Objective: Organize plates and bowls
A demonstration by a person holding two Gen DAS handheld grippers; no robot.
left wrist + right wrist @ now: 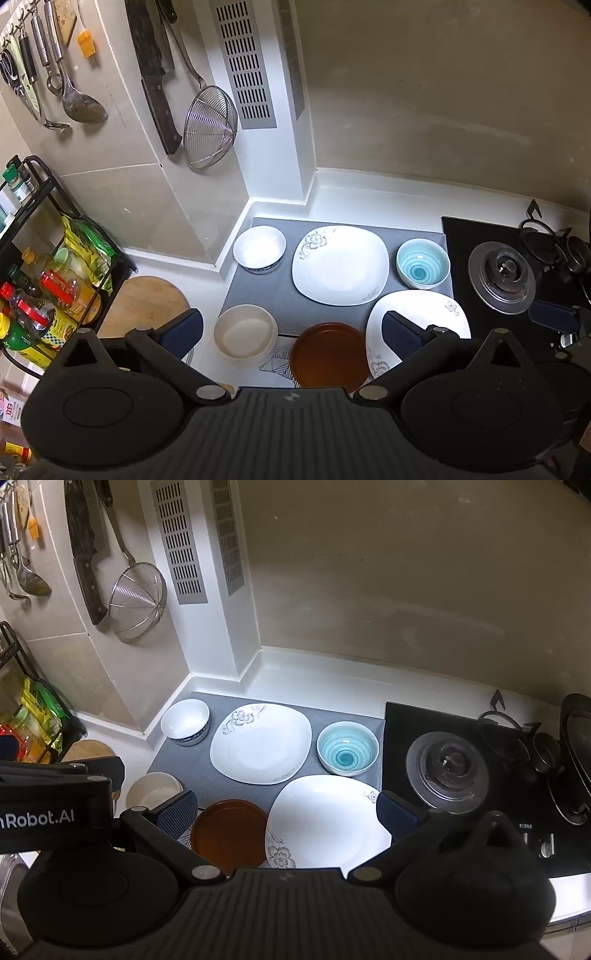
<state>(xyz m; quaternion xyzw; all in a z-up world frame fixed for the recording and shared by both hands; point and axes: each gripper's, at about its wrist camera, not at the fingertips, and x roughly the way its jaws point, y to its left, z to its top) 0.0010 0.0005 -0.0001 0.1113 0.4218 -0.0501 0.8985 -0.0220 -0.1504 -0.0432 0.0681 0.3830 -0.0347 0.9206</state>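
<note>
Nearby, a gas burner (447,771) flanks the dishes; both grippers' fingers (183,332) (397,814) hang spread, empty.

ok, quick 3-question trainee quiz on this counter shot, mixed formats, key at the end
1. True or false: the two white square plates are stacked on each other.
2. Multiple choice: what lies just right of the blue striped bowl? A) a wooden cutting board B) a gas burner C) a spice rack
3. Fill in: both grippers are ____ and hold nothing.

Key
1. False. The far square plate and the near square plate lie side by side on the grey mat, apart.
2. B. The gas burner is right of the blue striped bowl.
3. Open. The left gripper and right gripper stand wide above the dishes.
</note>
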